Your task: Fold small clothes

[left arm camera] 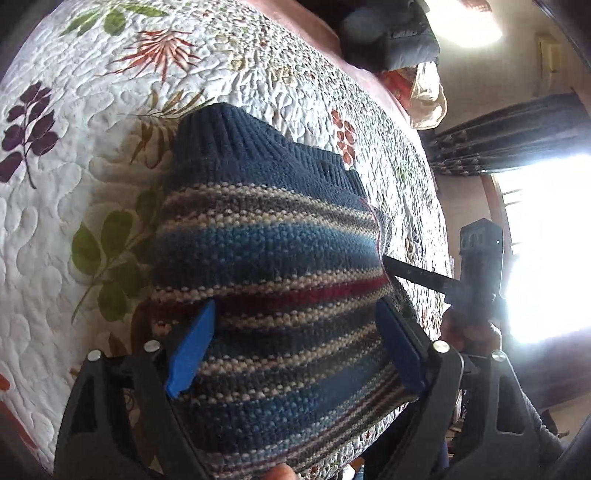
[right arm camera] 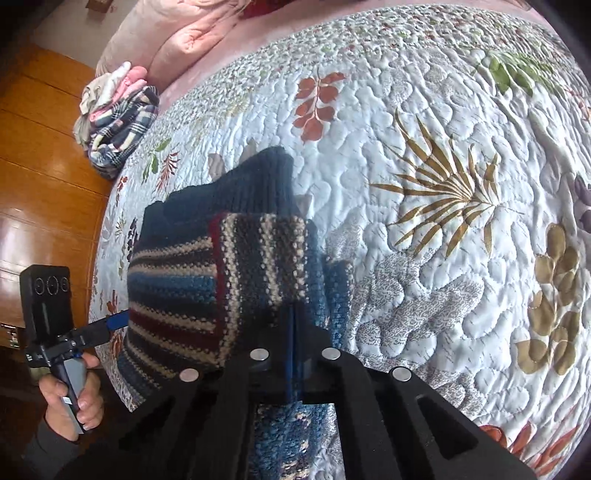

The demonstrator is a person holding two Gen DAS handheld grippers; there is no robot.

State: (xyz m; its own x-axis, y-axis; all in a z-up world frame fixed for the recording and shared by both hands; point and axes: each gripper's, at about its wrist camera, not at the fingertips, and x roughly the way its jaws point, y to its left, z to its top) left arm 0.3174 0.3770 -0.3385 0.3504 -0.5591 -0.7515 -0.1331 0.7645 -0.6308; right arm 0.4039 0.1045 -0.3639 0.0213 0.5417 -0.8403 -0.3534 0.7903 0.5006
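A knit sweater (left arm camera: 273, 266) with blue, white, grey and red stripes and a navy ribbed hem lies bunched on the quilted floral bedspread (left arm camera: 74, 155). My left gripper (left arm camera: 295, 350) is open, its blue pads (left arm camera: 192, 354) wide apart on either side of the sweater's striped body. In the right wrist view the sweater (right arm camera: 184, 273) is folded over on itself, and my right gripper (right arm camera: 293, 321) is shut on a striped fold near its right edge. The left gripper (right arm camera: 110, 323), held by a hand (right arm camera: 74, 398), touches the sweater's left edge.
A pile of plaid and pink clothes (right arm camera: 118, 110) sits at the bed's far corner beside a pink blanket (right arm camera: 177, 40). Wooden floor (right arm camera: 44, 155) lies left of the bed. Dark bedding (left arm camera: 388, 33) and a plastic bag (left arm camera: 424, 92) are at the far end, with a bright window (left arm camera: 546, 240) beyond.
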